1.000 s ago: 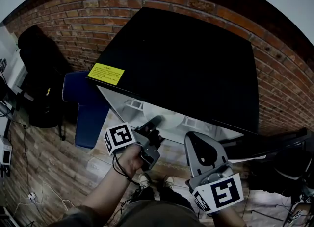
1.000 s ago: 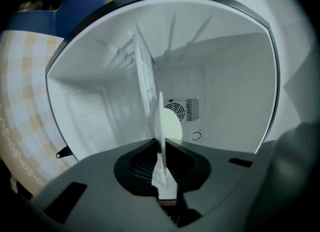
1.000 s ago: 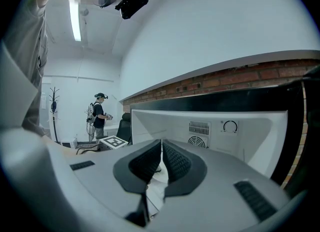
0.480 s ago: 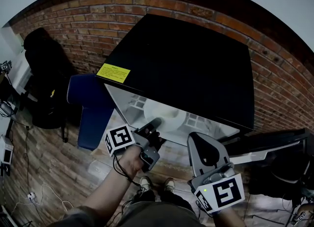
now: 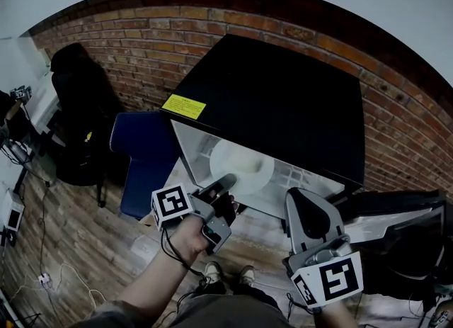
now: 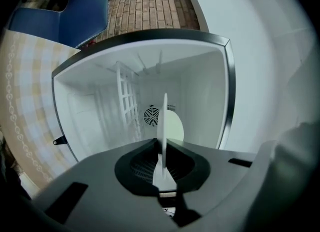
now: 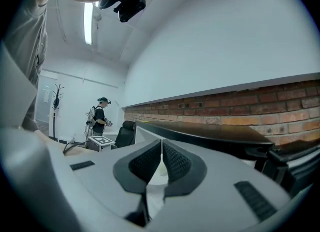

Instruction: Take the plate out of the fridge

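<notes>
A white plate [image 5: 241, 166] hangs level at the mouth of the open black fridge [image 5: 283, 107]. My left gripper [image 5: 225, 181] is shut on its near rim; the jaws have just been closing, with the rim between them. In the left gripper view the plate [image 6: 172, 126] stands edge-on between the jaws of the left gripper [image 6: 162, 148], with the white fridge interior [image 6: 100, 110] behind it. My right gripper [image 5: 306, 205] floats to the right of the plate, in front of the fridge, shut and empty. Its pads meet in the right gripper view, where the right gripper [image 7: 161, 143] points along the fridge's top.
The fridge door [image 5: 389, 210] stands swung open to the right. A blue chair [image 5: 145, 156] sits left of the fridge, a black office chair [image 5: 81, 117] further left. A brick wall [image 5: 141, 43] runs behind. A person [image 7: 100, 116] stands far off.
Both grippers have risen. More of the plate shows at the fridge's opening, held by the left gripper. The right gripper stays shut and empty.
</notes>
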A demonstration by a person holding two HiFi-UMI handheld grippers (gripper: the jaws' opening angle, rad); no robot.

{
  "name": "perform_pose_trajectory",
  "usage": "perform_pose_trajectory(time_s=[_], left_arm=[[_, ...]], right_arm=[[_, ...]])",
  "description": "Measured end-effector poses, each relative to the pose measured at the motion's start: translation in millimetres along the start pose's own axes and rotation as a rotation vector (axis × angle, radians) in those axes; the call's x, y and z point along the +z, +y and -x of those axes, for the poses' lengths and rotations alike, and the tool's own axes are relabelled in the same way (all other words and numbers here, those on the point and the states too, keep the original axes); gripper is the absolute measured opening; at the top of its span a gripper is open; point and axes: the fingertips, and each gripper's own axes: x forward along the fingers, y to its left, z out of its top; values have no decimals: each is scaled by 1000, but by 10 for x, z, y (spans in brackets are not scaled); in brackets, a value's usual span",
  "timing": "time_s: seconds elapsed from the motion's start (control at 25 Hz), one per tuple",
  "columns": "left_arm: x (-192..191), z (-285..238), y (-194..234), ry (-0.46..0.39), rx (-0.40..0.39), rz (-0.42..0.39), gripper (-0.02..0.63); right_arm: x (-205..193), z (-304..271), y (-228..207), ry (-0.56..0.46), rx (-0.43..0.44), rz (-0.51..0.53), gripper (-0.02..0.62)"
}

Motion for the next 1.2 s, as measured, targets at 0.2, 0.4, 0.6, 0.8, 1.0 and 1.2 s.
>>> perform_pose_trajectory(time_s=[0.2,0.4,0.6,0.8,1.0,1.2], left_arm=[[14,253,-139,-25,1,-14,34],[62,499,-176,-67,4,-9,32],[107,769,-199,-122,10,5,34],[156,1077,-325,-176,-2,-5,34],[246,1421,-481,-254,-12,-17,34],[362,1776,-565,-328,-25,-32,34]], right_arm=[[154,54,4,-38,15,8,31],[244,13,150,-67,64,6,32],[332,-39,357,-91,132,13,31],[449,-102,573,-122,203,18,32],[608,-150,772,-156,274,26,32],[711,-220,1011,-188,342,22,32]])
